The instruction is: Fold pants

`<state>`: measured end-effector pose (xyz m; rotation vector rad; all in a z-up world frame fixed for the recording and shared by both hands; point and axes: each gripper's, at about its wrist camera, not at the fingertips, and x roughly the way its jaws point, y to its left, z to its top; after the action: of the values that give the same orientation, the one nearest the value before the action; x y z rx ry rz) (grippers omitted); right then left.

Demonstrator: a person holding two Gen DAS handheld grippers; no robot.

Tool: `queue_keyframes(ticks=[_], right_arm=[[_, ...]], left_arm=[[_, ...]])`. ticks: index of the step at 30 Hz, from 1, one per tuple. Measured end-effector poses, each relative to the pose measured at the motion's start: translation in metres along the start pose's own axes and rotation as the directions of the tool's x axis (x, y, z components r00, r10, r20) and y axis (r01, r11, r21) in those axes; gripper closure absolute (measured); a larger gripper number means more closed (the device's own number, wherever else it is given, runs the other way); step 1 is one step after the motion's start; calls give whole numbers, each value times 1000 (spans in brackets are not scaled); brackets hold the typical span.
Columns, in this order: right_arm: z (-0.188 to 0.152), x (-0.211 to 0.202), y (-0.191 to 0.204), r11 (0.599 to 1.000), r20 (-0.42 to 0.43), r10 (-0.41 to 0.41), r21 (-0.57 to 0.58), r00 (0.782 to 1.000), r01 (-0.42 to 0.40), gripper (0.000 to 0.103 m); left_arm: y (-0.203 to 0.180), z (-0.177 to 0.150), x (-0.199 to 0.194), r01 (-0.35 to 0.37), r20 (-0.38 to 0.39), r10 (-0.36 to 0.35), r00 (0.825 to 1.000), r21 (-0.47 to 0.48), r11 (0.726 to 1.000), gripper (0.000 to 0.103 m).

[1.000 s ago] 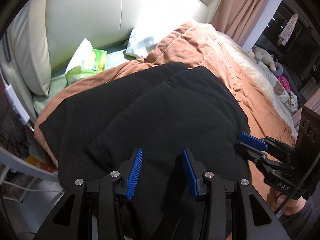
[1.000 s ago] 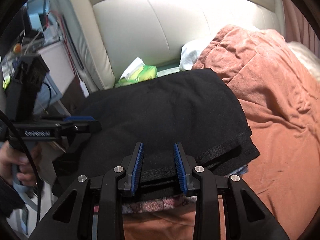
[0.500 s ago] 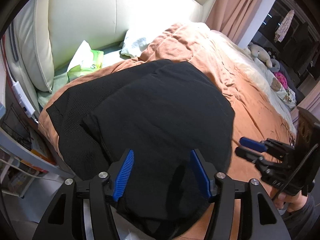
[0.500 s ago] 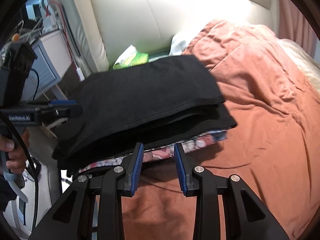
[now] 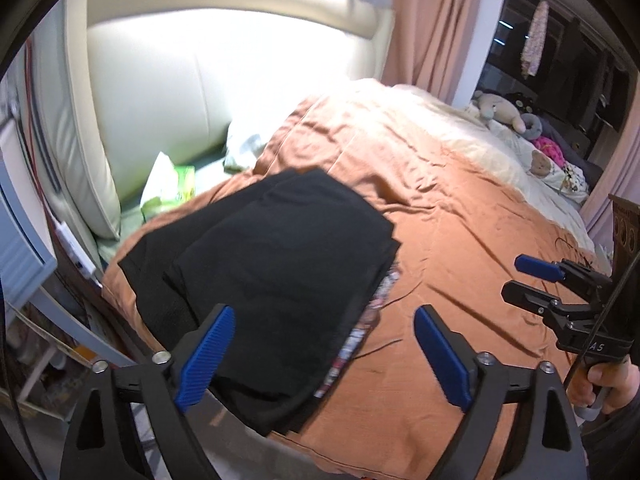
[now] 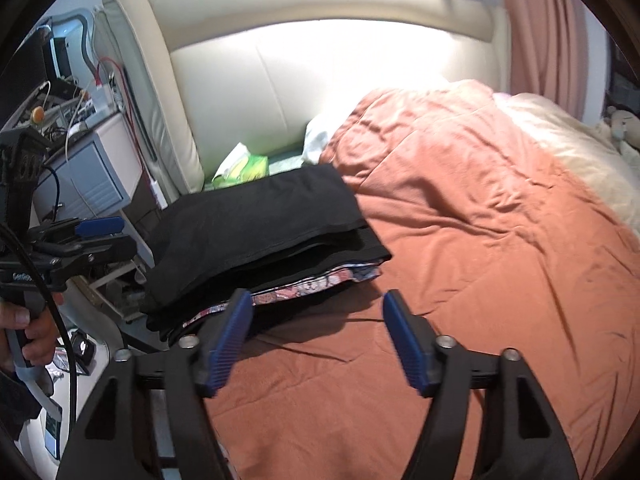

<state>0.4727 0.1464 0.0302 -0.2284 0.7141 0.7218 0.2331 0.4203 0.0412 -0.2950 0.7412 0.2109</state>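
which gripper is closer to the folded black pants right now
Left. The left gripper, jaws opening and empty, hangs over the near edge of the black pants; the right gripper, also opening, sits off their side above the blanket.

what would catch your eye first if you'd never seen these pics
The folded black pants stand out first, stacked on a patterned garment at the near corner of the orange blanket. Next, the left gripper and right gripper, both opening with nothing between their blue fingers.

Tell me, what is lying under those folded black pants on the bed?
Under the black pants a patterned fabric edge peeks out, lying on the orange blanket. The rest of it is covered.
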Motion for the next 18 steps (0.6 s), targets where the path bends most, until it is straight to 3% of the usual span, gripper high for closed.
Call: queue_keyframes(ticks=[3, 9, 18], right_arm=[[-10, -24, -3, 1000, 12, -27, 15, 1000, 27, 18], [-26, -76, -7, 997, 41, -60, 41, 997, 58, 1], [-57, -153, -1, 991, 77, -126, 54, 989, 122, 0]], left_arm=[[-17, -3, -17, -6, 36, 6, 999, 19, 1000, 1], [-47, -12, -41, -12, 65, 9, 998, 46, 999, 1], [-90, -31, -80, -18, 130, 7, 992, 87, 996, 1]])
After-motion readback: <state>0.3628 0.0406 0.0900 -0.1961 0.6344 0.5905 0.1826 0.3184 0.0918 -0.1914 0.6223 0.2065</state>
